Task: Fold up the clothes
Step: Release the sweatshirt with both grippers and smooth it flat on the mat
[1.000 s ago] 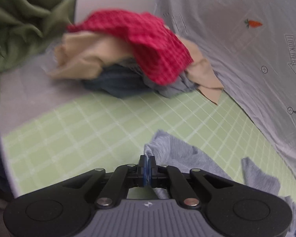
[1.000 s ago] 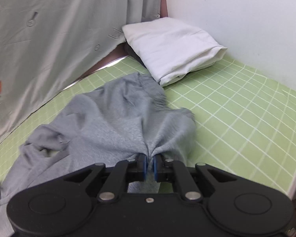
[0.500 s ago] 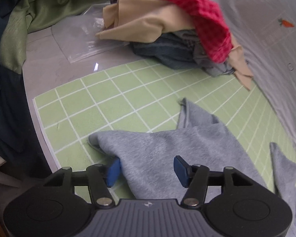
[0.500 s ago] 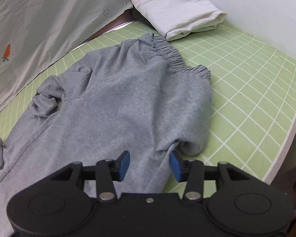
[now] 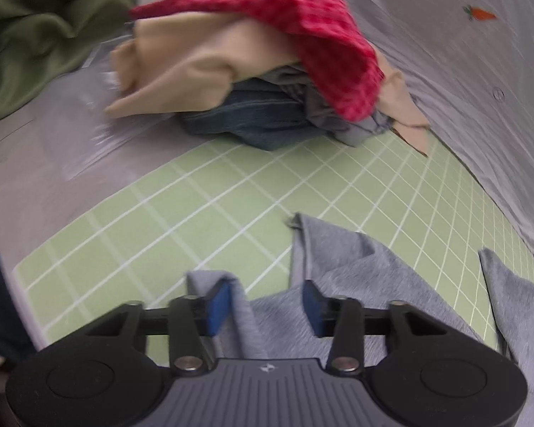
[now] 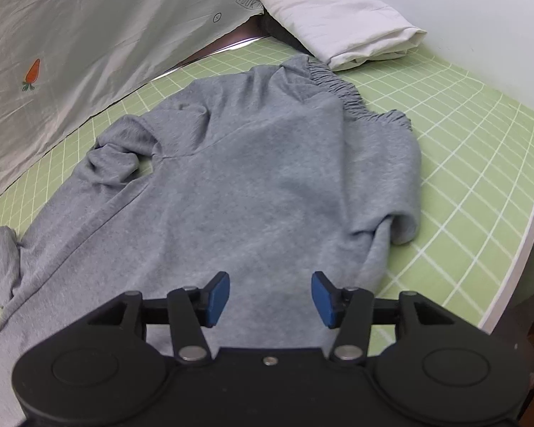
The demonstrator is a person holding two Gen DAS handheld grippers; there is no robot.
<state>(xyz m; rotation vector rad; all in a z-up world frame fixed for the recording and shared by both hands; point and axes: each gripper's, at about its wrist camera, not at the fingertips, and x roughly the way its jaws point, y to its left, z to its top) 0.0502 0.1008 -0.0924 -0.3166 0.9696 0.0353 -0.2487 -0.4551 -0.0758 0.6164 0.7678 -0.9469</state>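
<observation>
A grey garment [image 6: 249,163] with a gathered elastic band [image 6: 341,85] lies spread on the green grid mat [image 6: 462,124]. My right gripper [image 6: 270,299] hovers over its near part. Its jaws are opening, and only flat cloth lies below them. In the left wrist view the other end of the grey garment [image 5: 356,277] lies rumpled on the mat [image 5: 195,206]. My left gripper [image 5: 265,302] is low over it and its jaws are closing. A raised fold of grey cloth stands between them beside the left pad [image 5: 217,302]. The pads are still apart.
A pile of clothes [image 5: 260,71] topped by a red checked cloth [image 5: 302,28] sits at the mat's far end, with an olive cloth [image 5: 35,28] to its left. A grey carrot-print sheet [image 6: 89,35] hangs behind. Folded white cloth [image 6: 338,17] lies far right. The table edge [image 6: 530,213] runs close on the right.
Both grippers were shut on grey cloth and have let it go. The garment now lies flat. The left jaws stand narrower than half a second ago, the right slightly wider.
</observation>
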